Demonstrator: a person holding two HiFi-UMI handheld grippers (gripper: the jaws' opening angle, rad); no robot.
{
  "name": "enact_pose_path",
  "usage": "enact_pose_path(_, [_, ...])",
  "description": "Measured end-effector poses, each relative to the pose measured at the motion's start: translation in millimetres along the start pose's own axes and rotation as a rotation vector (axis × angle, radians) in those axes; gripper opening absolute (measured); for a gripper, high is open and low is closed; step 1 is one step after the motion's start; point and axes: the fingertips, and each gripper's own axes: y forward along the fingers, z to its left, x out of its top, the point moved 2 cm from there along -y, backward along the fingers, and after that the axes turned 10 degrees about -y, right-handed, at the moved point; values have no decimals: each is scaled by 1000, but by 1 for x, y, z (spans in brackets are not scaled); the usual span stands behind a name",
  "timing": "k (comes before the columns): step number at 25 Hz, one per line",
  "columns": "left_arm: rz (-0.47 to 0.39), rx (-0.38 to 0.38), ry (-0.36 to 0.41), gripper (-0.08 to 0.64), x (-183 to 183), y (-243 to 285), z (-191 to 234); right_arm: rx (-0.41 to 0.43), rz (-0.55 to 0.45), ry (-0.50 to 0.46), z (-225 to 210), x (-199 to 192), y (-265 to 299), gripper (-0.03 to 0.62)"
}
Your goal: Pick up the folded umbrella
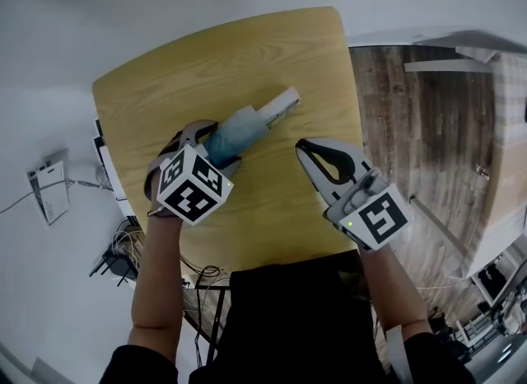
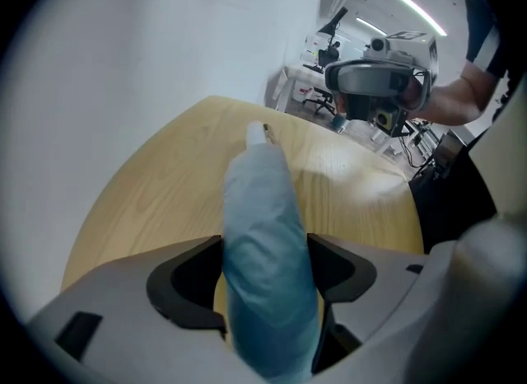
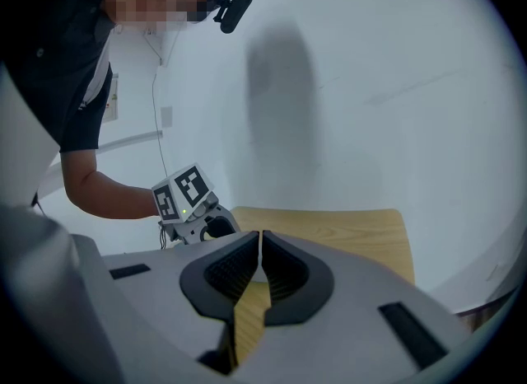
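The folded umbrella (image 1: 244,124) is a pale blue fabric roll with a light grey handle, lying slantwise on the wooden table (image 1: 198,61). My left gripper (image 1: 212,145) points steeply down over its near end. In the left gripper view the umbrella (image 2: 262,209) fills the gap, and both dark pads (image 2: 198,279) touch its sides. The left gripper (image 2: 265,252) is shut on it while it rests on the tabletop. My right gripper (image 1: 309,148) hovers to the right of the umbrella, shut, with nothing between its jaws (image 3: 260,246). It is apart from the umbrella.
The table's right edge (image 1: 350,110) borders a dark plank floor (image 1: 420,127). Cables and papers (image 1: 49,193) lie on the floor at the left. A white wall (image 3: 370,86) stands behind the table. The left gripper's marker cube (image 3: 183,193) shows in the right gripper view.
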Motion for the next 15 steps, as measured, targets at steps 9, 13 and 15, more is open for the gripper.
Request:
enact_pose_path(9, [-48, 36, -19, 266, 2, -2, -3, 5, -19, -17, 4, 6, 3, 26])
enact_pose_path(13, [-139, 37, -77, 256, 5, -18, -3, 1, -22, -34, 14, 15, -3, 26])
enact_pose_path(15, [-223, 25, -144, 255, 8, -33, -1, -1, -23, -40, 19, 23, -6, 26])
